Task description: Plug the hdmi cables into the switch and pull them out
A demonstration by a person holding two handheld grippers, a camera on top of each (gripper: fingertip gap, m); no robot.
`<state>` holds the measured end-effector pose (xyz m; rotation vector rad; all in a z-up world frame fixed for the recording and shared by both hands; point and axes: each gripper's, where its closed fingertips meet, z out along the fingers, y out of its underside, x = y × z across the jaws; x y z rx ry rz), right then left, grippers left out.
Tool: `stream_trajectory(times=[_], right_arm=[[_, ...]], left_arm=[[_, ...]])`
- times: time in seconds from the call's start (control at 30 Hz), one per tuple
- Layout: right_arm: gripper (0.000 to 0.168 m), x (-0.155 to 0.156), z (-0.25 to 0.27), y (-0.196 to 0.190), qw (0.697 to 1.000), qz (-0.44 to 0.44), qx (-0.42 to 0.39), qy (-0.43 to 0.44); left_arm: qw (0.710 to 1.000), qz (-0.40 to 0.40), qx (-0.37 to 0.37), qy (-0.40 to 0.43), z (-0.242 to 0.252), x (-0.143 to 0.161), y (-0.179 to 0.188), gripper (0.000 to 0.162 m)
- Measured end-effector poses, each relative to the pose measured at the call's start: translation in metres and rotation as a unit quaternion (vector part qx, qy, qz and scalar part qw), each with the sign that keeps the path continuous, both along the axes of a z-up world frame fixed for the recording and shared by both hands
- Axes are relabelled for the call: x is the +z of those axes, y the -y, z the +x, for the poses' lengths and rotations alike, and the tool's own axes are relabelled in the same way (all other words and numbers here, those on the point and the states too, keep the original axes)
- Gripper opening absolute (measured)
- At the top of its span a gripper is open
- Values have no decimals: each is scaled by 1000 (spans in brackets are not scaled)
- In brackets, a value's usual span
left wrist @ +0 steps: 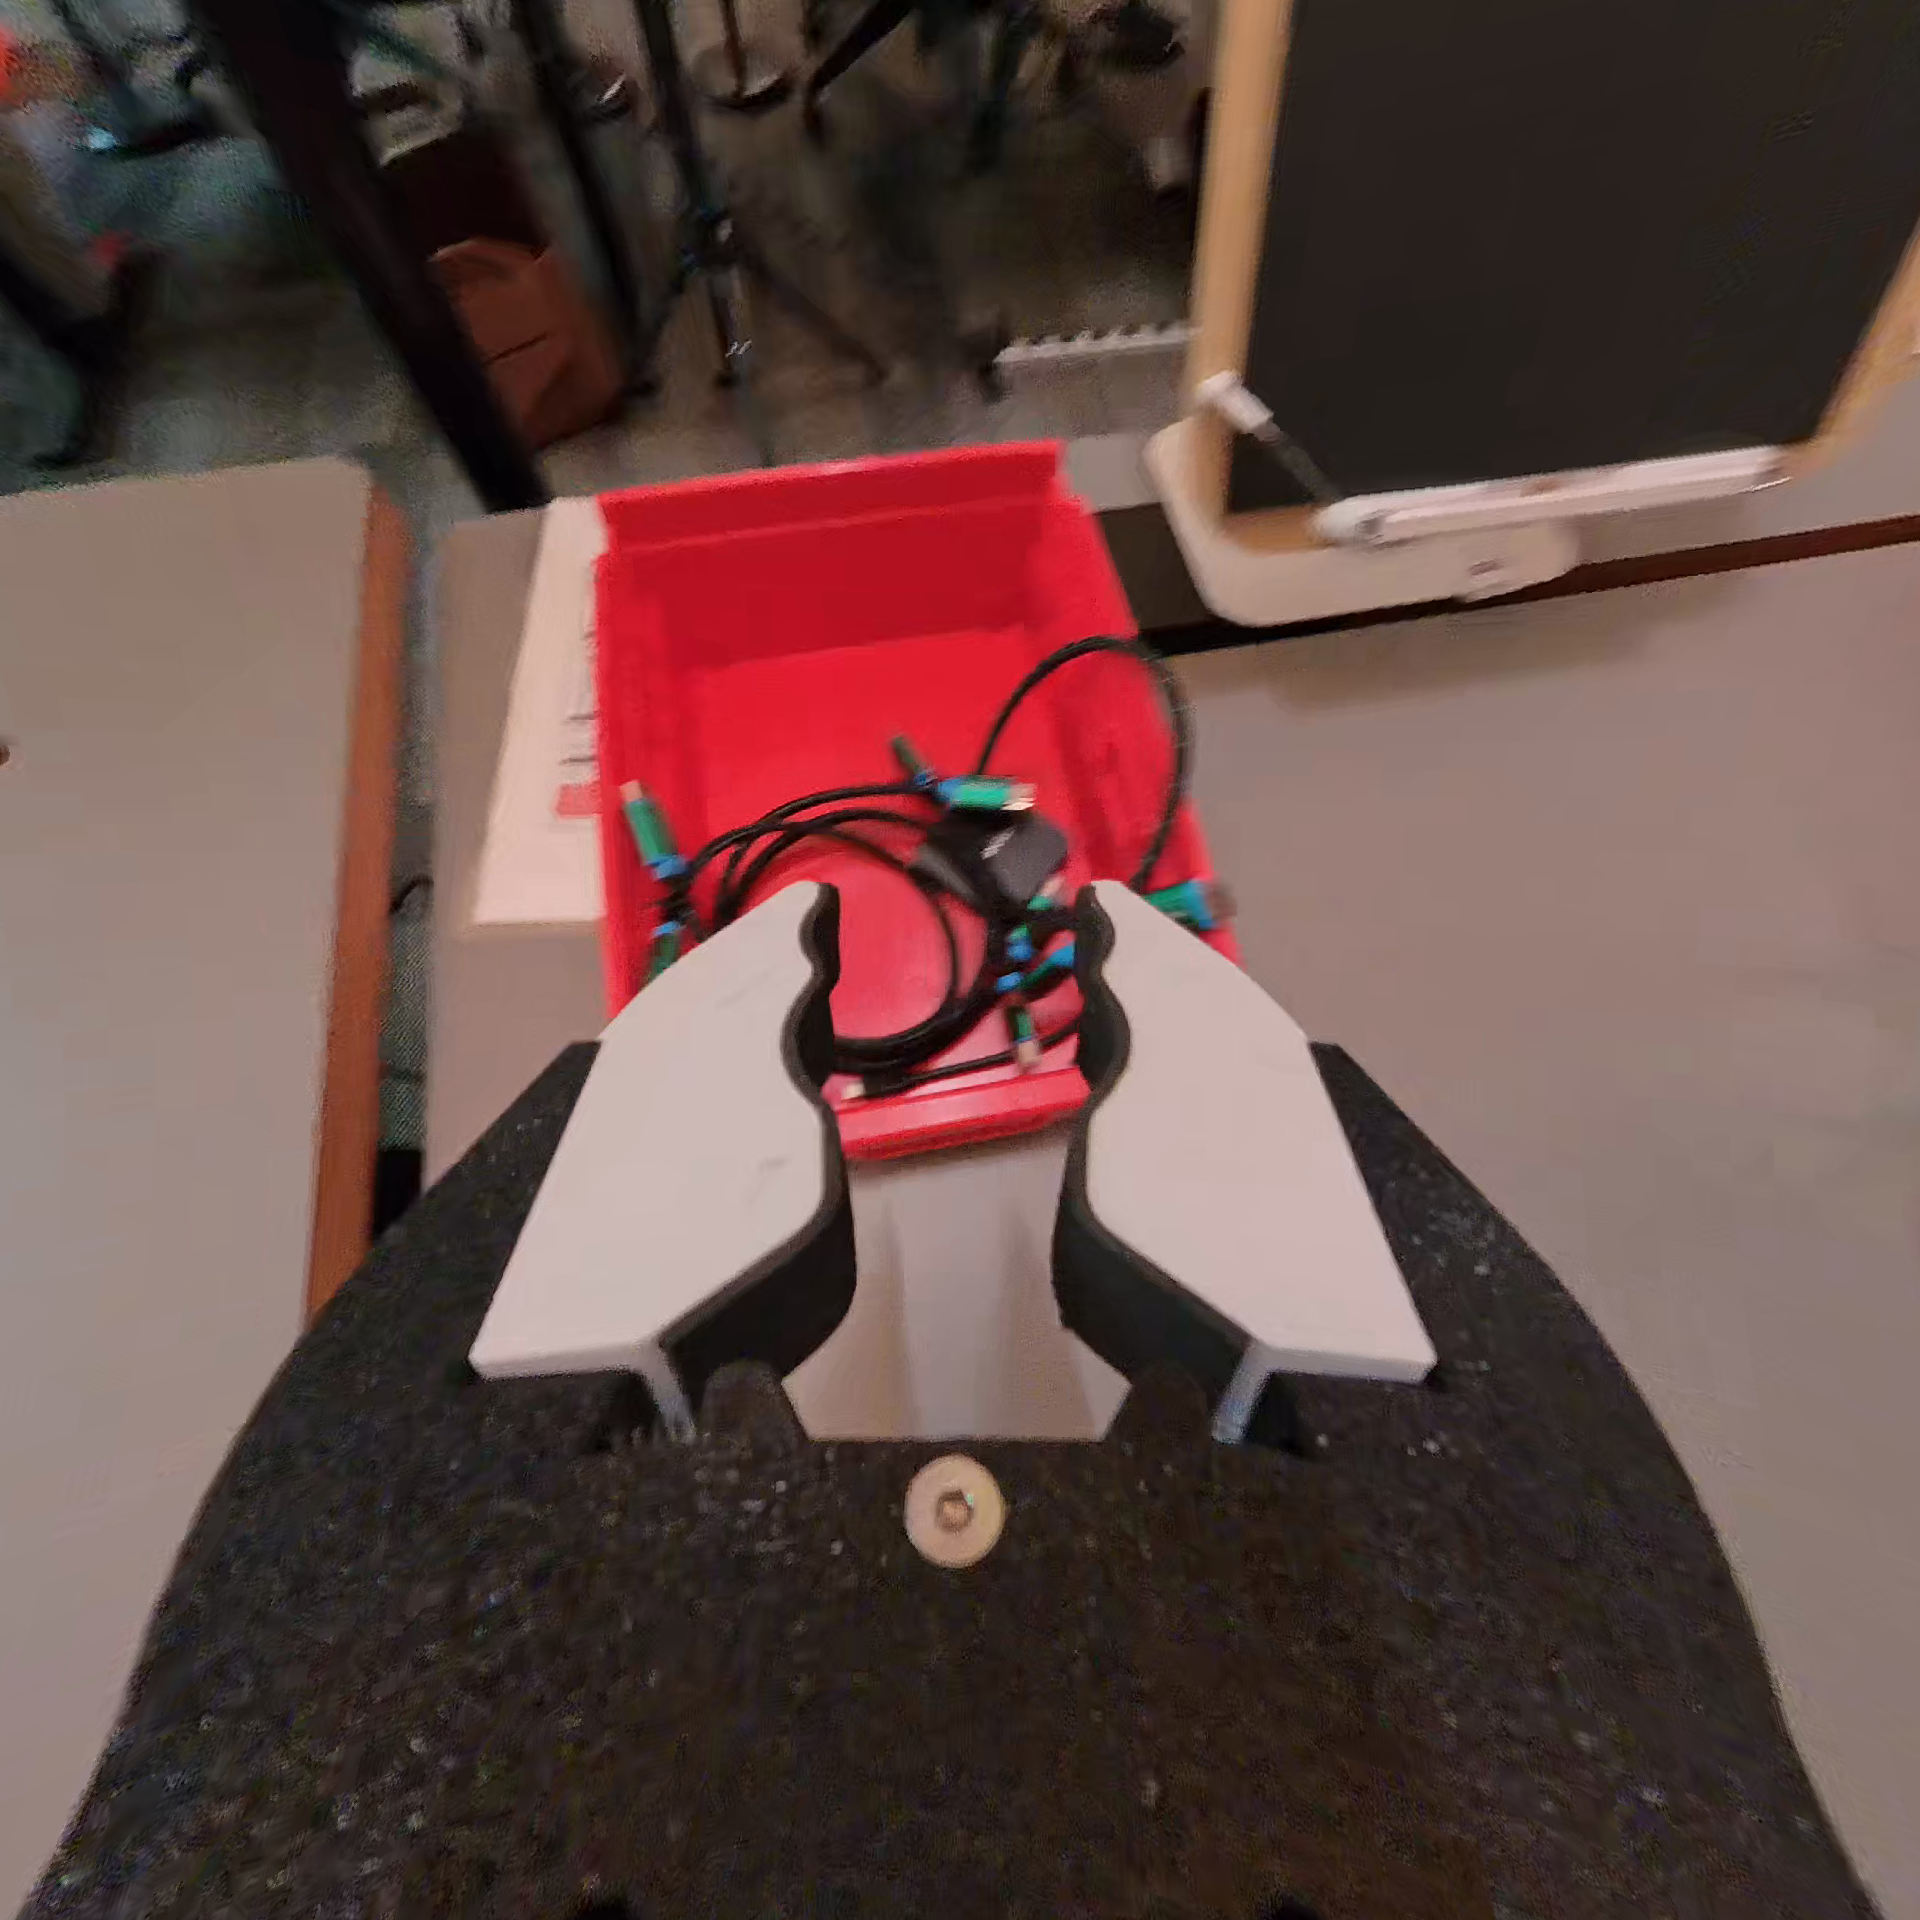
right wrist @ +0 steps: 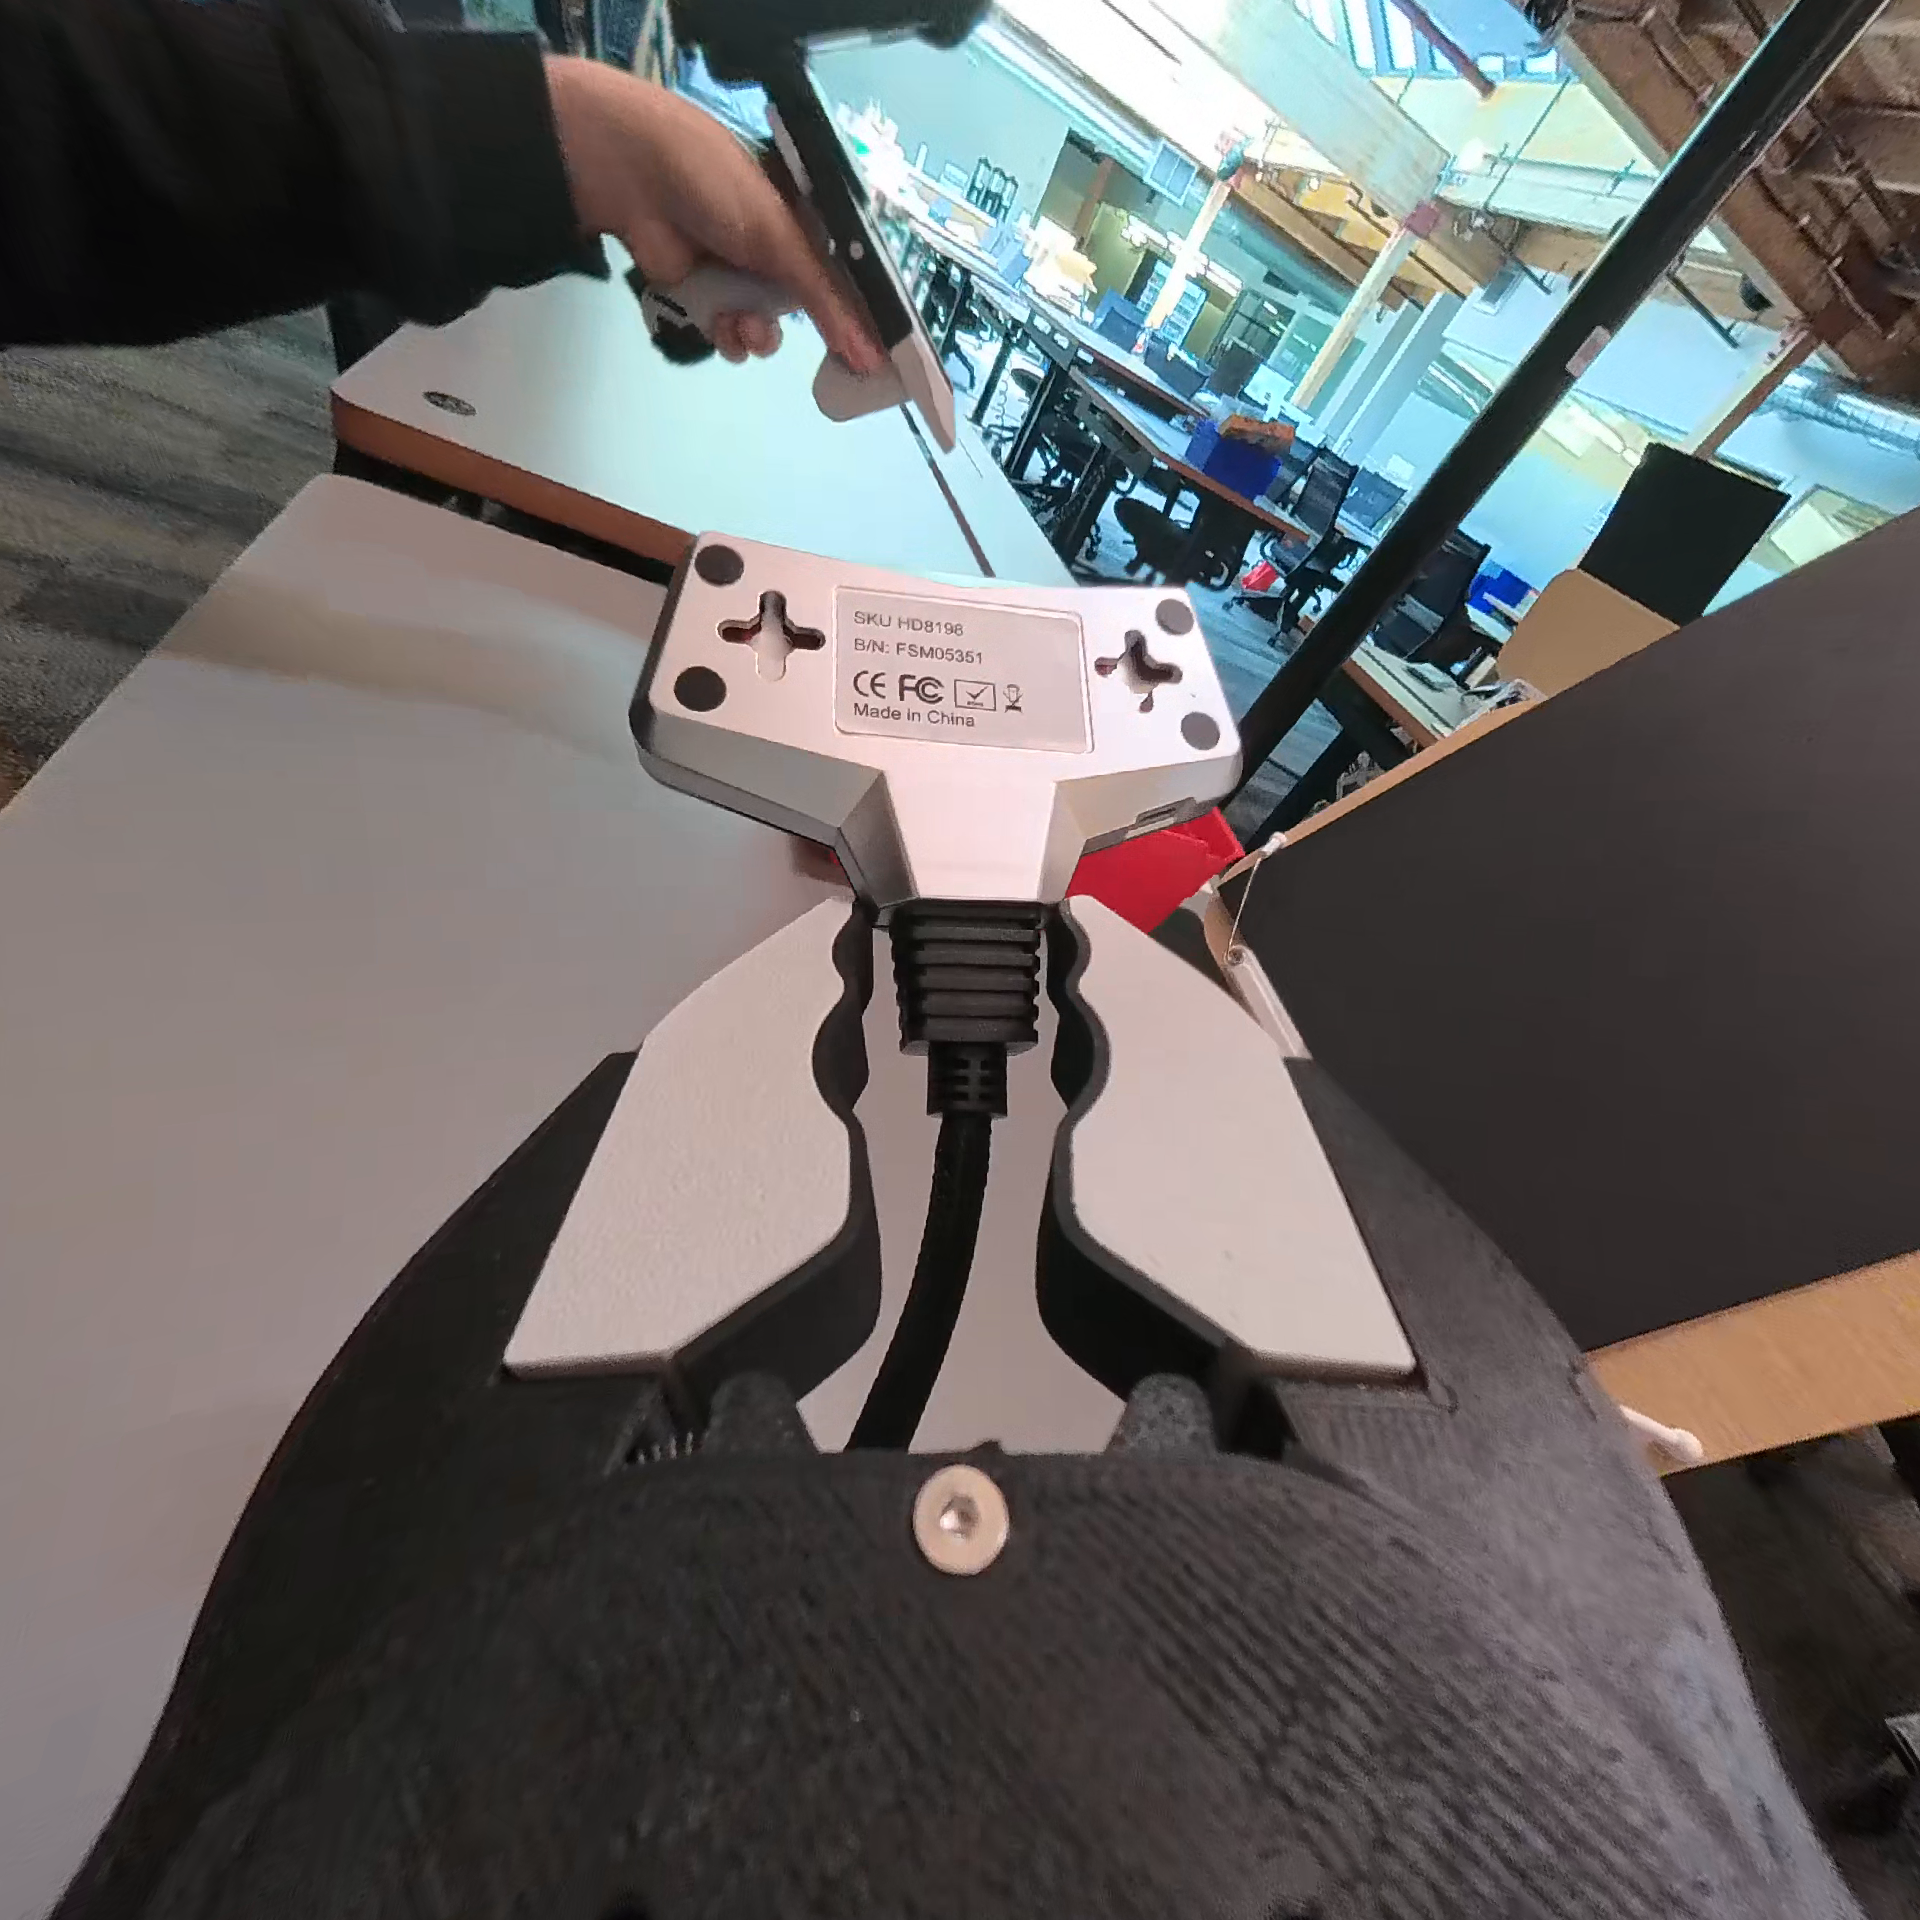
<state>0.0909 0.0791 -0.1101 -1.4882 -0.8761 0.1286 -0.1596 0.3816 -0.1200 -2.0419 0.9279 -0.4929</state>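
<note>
In the right wrist view my right gripper (right wrist: 961,920) is shut on the black ribbed cable collar (right wrist: 966,977) of a silver HDMI switch (right wrist: 935,707). It holds the switch above the table, underside and label up, with its black cable (right wrist: 935,1247) running back between the fingers. In the left wrist view my left gripper (left wrist: 956,909) is open and empty, above the near end of a red bin (left wrist: 831,582). The bin holds tangled black HDMI cables (left wrist: 883,831) with green plugs and a small black box (left wrist: 1003,857). The left gripper also shows far off in the right wrist view (right wrist: 883,384), held by a hand (right wrist: 686,208).
A white paper sheet (left wrist: 540,727) lies left of the bin. A black panel with a pale wood frame (left wrist: 1558,229) stands at the back right on the grey table (left wrist: 1558,935). A second table (left wrist: 156,831) lies across a gap on the left. A black pole (right wrist: 1558,364) rises ahead.
</note>
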Motion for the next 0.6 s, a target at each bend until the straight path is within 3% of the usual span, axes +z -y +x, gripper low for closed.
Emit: stream_trajectory(times=[0.3,0.6], right_arm=[[33,-2,6,-4,1000,0,-16,1],[33,-3,8,-5,1000,2,-17,0]], left_arm=[[979,-149,43,-131,-33,-97,-50,39],[948,-134,102,-269,-31,-168,-79,35]])
